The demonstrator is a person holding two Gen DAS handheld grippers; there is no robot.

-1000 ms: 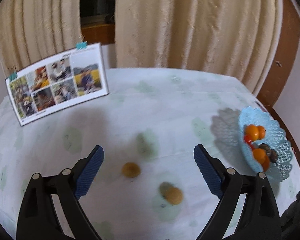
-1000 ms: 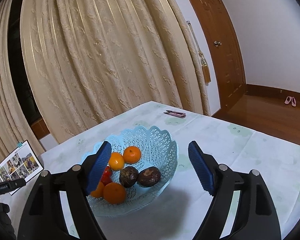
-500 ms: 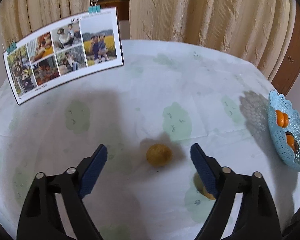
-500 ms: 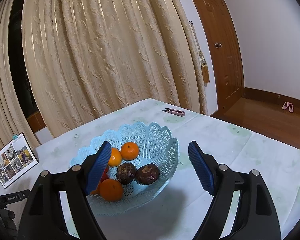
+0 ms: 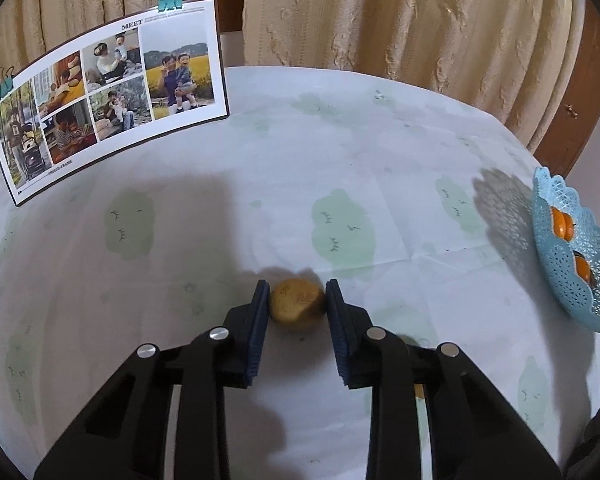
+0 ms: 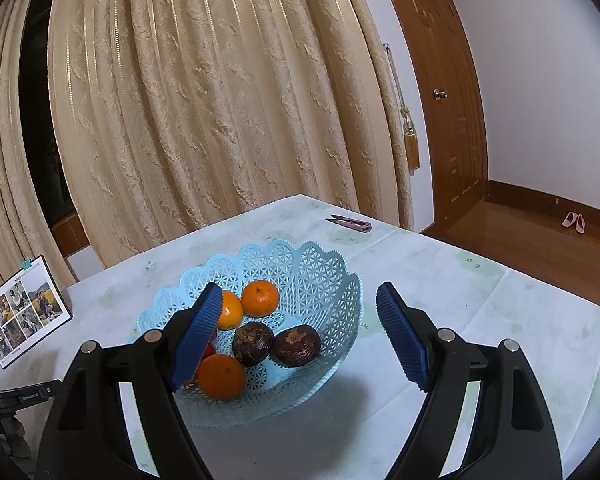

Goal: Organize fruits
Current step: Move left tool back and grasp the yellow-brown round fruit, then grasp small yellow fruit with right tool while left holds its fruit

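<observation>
Cream curtains back the clothed table. Left gripper has just clamped a yellow-brown fruit mid-table; lift straight, carry gently to the blue basket at the right edge. Right gripper hangs spread, empty, over that basket.

We see a dull yellow-brown round fruit sitting on the tabletop, pinched between blue pads. Far right, the pale blue lattice basket holds three oranges and two dark wrinkled fruits.

Yellow-brown fruit, lt-blue lattice basket, oranges, white cloth w/ green patches, beige curtain.
</observation>
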